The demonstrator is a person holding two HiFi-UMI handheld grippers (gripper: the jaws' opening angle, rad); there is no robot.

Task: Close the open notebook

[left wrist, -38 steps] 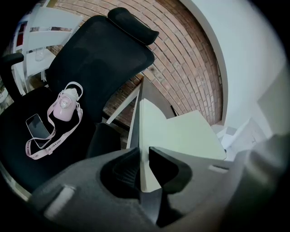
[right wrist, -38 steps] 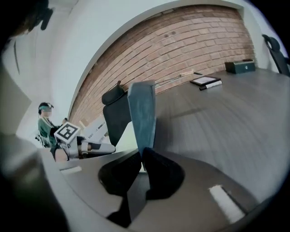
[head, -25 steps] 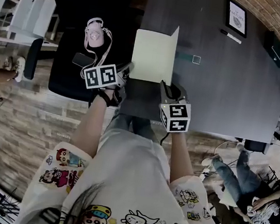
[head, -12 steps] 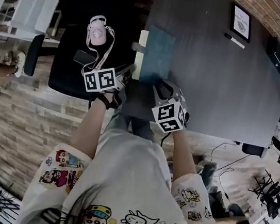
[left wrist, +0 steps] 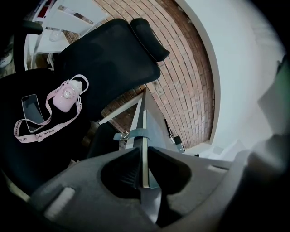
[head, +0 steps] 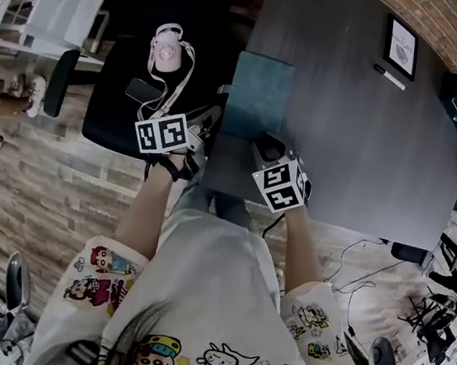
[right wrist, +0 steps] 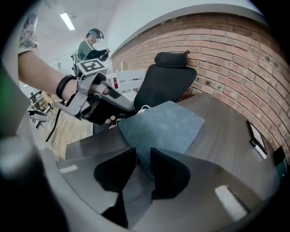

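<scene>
The notebook (head: 258, 97) lies closed on the dark table (head: 363, 138) with its teal cover up, close to the table's left edge. My left gripper (head: 210, 125) is shut on the notebook's near left edge, which the left gripper view shows edge-on as a thin edge (left wrist: 144, 136) between the jaws (left wrist: 144, 158). My right gripper (head: 266, 147) hangs over the near right corner. Its jaws (right wrist: 143, 158) have just been opening and now stand apart, with the corner of the cover (right wrist: 163, 124) in the gap and no pad pressing on it.
A black office chair (head: 119, 118) stands left of the table, carrying a pink bottle with a strap (head: 167, 49) and a phone (head: 140, 89). At the table's far side lie a framed picture (head: 401, 46) and a pen (head: 389, 76). Other people stand in the room behind.
The cover, upright over the pale pages a second ago, has swung down to the left and the notebook is shut. My right gripper followed it down and its jaws parted. The left gripper kept its hold.
</scene>
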